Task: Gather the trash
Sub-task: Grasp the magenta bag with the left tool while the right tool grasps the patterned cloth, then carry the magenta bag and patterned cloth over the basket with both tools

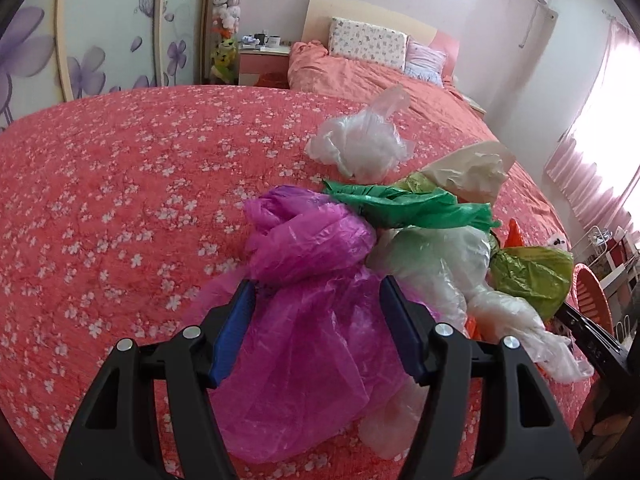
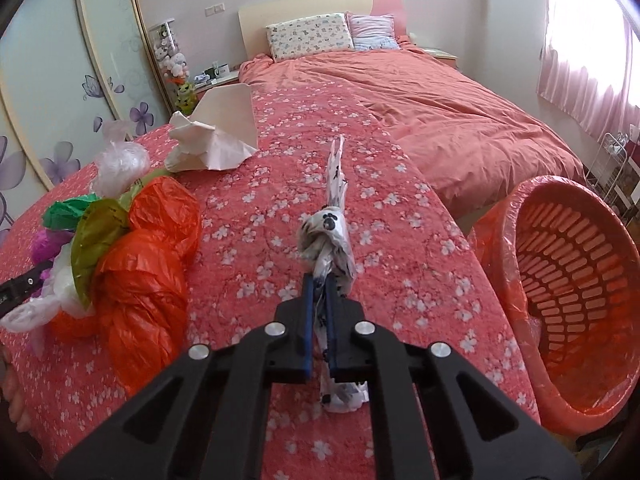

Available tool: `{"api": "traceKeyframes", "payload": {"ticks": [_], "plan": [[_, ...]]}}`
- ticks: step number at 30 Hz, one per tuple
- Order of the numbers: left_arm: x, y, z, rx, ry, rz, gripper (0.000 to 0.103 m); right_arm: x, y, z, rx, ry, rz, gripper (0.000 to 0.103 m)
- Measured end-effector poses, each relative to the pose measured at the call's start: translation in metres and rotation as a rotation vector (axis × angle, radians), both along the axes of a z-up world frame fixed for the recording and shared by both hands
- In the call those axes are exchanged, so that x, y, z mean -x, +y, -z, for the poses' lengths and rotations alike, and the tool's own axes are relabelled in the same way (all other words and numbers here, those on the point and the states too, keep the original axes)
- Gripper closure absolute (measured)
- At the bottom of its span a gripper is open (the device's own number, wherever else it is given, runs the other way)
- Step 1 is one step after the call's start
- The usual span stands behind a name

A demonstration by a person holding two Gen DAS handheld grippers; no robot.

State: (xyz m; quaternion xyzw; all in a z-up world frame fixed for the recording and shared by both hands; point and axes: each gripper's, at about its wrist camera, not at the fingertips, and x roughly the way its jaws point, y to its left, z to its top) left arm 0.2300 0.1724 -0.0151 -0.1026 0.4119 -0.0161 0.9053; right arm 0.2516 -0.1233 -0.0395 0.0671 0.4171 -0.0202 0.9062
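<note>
My left gripper [image 1: 316, 284] stands open astride a knotted magenta plastic bag [image 1: 312, 248] that lies on the red floral bedspread [image 1: 120, 200]; the bag fills most of the gap between the blue pads [image 1: 236, 320]. Beside it are a green bag [image 1: 412, 204], a clear bag [image 1: 448, 268], an olive bag [image 1: 532, 276] and a crumpled white bag [image 1: 360, 144]. My right gripper [image 2: 318, 280] is shut on a knotted white bag with black paw prints [image 2: 328, 228], just above the bedspread. An orange bag [image 2: 148, 264] lies to its left.
A lined orange laundry basket [image 2: 580, 264] sits tilted off the bed's right edge. A cream paper bag [image 2: 224, 136] lies farther up the bed. Pillows [image 2: 308, 36] and a headboard are at the far end, a flowered wardrobe [image 1: 100, 40] on the left, and a curtained window [image 2: 588, 40] on the right.
</note>
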Motion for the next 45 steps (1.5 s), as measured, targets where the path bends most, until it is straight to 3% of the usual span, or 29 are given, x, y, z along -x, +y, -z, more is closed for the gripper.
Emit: {"api": "traceKeyframes", "payload": {"ticks": [5,8,26,35,45], "plan": [[0.007,-0.002,-0.001,-0.032,-0.025,0.009,0.075,0.009,0.000,-0.005,0.008,-0.025,-0.008,0.096],[0.014,-0.001,-0.006,-0.055,-0.050,0.001,0.084,0.015,-0.001,-0.011,0.003,-0.040,-0.008,0.096],[0.047,0.015,-0.063,-0.058,-0.198,-0.019,0.088,0.044,-0.003,-0.045,-0.006,-0.112,-0.013,0.096],[0.058,-0.027,-0.088,-0.046,-0.244,0.071,0.088,0.067,-0.013,-0.076,-0.015,-0.184,-0.010,0.096],[0.062,-0.104,-0.105,-0.018,-0.297,0.246,0.088,0.097,-0.049,-0.103,-0.001,-0.260,0.046,0.096]]}}
